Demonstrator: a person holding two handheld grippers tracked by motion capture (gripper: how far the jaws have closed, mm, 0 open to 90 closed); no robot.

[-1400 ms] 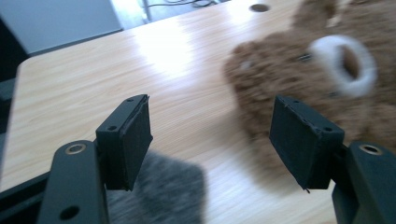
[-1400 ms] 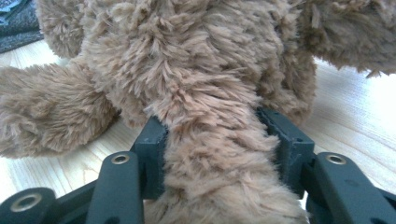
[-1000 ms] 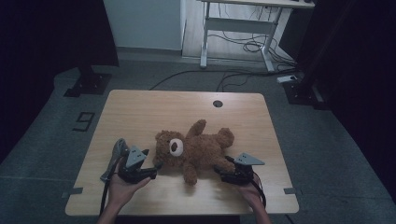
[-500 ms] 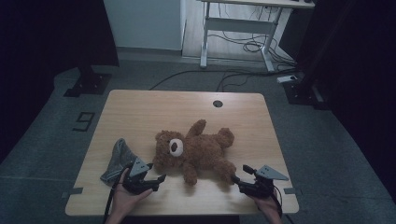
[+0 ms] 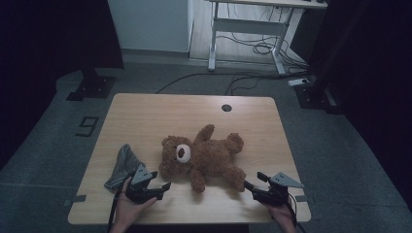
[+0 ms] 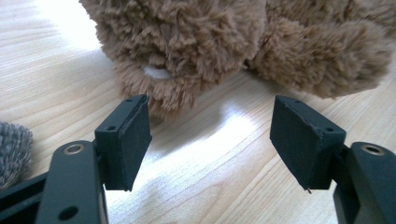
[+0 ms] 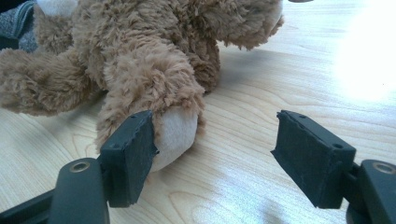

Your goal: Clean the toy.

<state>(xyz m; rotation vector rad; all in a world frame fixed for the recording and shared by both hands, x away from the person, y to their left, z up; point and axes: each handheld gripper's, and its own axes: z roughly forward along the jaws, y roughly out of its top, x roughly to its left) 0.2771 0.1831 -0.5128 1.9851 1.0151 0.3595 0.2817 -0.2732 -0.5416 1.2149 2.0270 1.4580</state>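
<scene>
A fluffy brown teddy bear with a pale muzzle lies on its back near the middle of the light wooden table, head toward the person's left. No label or tag can be read on the bear; the one piece of writing is a dark figure "9" marked on the grey floor, left of the bear and off the table. A crumpled grey cloth lies just left of the bear's head. The left gripper sits just below the head, jaws spread with nothing between them. The right gripper sits by the bear's lower foot, jaws spread, one pad close against the pale sole
</scene>
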